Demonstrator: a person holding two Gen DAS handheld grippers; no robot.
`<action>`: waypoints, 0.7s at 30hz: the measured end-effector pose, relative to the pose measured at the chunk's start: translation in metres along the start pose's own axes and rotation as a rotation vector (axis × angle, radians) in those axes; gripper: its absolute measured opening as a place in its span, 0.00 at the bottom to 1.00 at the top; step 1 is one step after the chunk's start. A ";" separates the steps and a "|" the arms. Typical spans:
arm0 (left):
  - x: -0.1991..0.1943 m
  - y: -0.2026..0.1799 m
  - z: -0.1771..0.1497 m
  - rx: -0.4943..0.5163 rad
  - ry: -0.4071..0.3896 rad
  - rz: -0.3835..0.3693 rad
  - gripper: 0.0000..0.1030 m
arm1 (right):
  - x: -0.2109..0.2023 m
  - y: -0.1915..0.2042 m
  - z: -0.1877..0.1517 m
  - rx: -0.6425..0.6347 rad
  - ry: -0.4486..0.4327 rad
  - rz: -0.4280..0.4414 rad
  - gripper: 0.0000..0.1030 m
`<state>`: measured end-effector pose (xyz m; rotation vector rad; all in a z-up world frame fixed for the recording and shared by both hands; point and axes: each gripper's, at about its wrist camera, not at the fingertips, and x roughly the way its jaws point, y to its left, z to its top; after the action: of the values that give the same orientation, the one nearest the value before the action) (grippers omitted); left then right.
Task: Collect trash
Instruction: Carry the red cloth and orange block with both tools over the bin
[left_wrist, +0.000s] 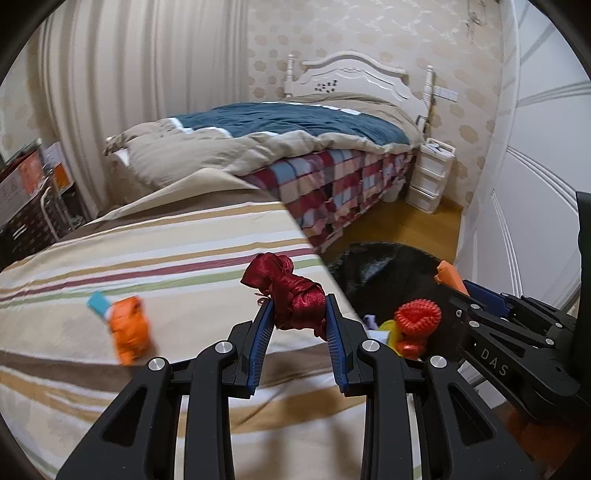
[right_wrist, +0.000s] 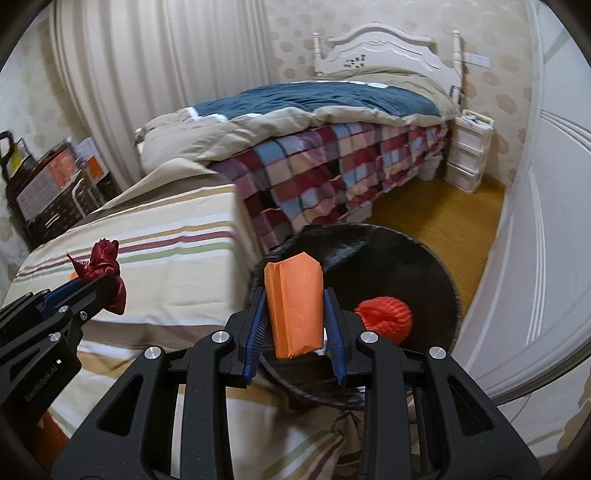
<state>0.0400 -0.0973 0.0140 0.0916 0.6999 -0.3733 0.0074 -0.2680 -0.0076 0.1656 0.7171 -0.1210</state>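
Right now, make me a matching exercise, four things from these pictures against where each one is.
Things:
1. red ribbon wad
2. orange packet
3. red knitted ball
4. orange and blue wrapper

Places:
A. inside the black bin bag
B. lying on the striped cover
C. in the left gripper jaws
D. in the right gripper jaws

Pairs: 1-C, 2-D, 3-A, 4-B

striped bed cover (left_wrist: 166, 236) with an orange packet (left_wrist: 131, 328) lying on it.

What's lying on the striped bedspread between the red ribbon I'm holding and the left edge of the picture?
In the left wrist view, an orange packet with a blue end lies there on the striped bedspread, left of the red ribbon.
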 end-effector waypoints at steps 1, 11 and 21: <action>0.006 -0.006 0.002 0.008 0.006 -0.004 0.30 | 0.002 -0.005 0.001 0.007 0.002 -0.006 0.29; 0.047 -0.044 0.010 0.042 0.039 -0.024 0.30 | 0.021 -0.045 0.006 0.072 0.009 -0.049 0.29; 0.078 -0.066 0.015 0.072 0.074 -0.015 0.30 | 0.040 -0.067 0.009 0.104 0.025 -0.074 0.29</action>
<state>0.0799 -0.1860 -0.0216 0.1695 0.7602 -0.4113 0.0316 -0.3374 -0.0345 0.2408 0.7424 -0.2272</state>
